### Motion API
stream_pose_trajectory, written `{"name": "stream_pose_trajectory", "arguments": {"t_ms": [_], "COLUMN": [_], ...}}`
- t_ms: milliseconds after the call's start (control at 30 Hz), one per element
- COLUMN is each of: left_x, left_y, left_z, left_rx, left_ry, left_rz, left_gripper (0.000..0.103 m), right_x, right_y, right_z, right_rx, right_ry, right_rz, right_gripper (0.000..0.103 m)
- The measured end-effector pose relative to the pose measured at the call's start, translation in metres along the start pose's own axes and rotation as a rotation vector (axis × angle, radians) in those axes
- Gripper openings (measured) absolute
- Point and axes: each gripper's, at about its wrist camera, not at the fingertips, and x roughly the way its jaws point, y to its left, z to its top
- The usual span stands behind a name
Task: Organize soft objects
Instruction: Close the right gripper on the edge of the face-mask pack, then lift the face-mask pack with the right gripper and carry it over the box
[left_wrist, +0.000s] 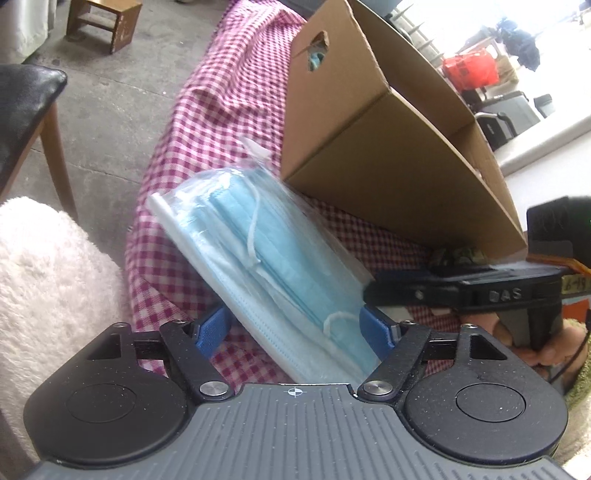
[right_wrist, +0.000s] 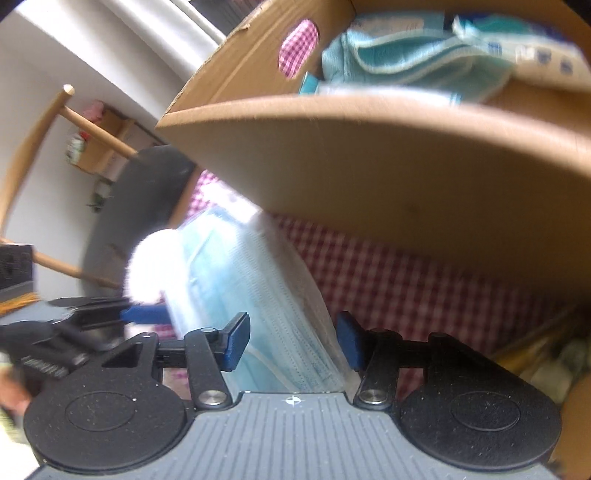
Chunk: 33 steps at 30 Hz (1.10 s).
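Both tongs bracket 1 clear bag of blue masks (left_wrist: 273, 266) on the checked bench (left_wrist: 229, 96), the cardboard box (left_wrist: 369, 140) at 1 o'clock. The left tongs (left_wrist: 295, 325) touch its edges; the right tongs (right_wrist: 291, 339) straddle it, the left-side pad apart, so not yet clenched.

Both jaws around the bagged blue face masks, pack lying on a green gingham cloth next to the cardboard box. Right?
Not quite: the gingham cloth is red and white, not green, as the left wrist view shows. The rest stands: the pack of blue face masks sits between the jaws of the left gripper and the right gripper, beside the cardboard box.
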Motion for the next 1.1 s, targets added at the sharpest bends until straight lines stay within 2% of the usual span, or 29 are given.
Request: {"name": "stream_pose_trajectory", "arguments": {"t_ms": [67, 233, 300, 500, 567, 667, 733, 767, 833, 1100], "left_x": [-0.003, -0.006, -0.007, -0.006, -0.004, -0.004, -0.005, -0.005, -0.008, -0.043], "left_y": [0.003, 0.008, 0.008, 0.008, 0.009, 0.010, 0.010, 0.010, 0.011, -0.001], "left_z": [0.000, 0.002, 0.002, 0.003, 0.004, 0.005, 0.004, 0.004, 0.002, -0.006], "left_rx": [-0.004, -0.003, 0.003, 0.009, 0.001, -0.006, -0.015, -0.019, -0.027, -0.020], "left_ry": [-0.013, -0.024, -0.021, -0.018, -0.018, -0.018, -0.016, -0.014, -0.014, -0.096], "left_rz": [0.014, 0.030, 0.029, 0.021, 0.010, -0.002, -0.007, -0.010, -0.019, -0.043], "left_gripper": [0.067, 0.061, 0.060, 0.060, 0.061, 0.061, 0.061, 0.061, 0.061, 0.061], "right_x": [0.000, 0.006, 0.010, 0.016, 0.021, 0.031, 0.035, 0.036, 0.036, 0.012], "right_y": [-0.007, -0.017, -0.021, -0.029, -0.029, -0.027, -0.022, -0.020, -0.014, 0.018], "right_z": [-0.002, -0.006, -0.006, 0.001, 0.003, 0.006, 0.007, 0.007, 0.006, 0.001], "right_rx": [0.038, 0.085, 0.105, 0.138, 0.148, 0.170, 0.163, 0.158, 0.146, 0.044], "right_ry": [0.024, 0.063, 0.067, 0.045, 0.047, 0.064, 0.065, 0.064, 0.057, -0.019], "right_rz": [0.070, 0.207, 0.225, 0.275, 0.302, 0.334, 0.336, 0.333, 0.318, 0.292], "right_gripper": [0.054, 0.054, 0.050, 0.048, 0.039, 0.033, 0.029, 0.022, 0.018, 0.016]}}
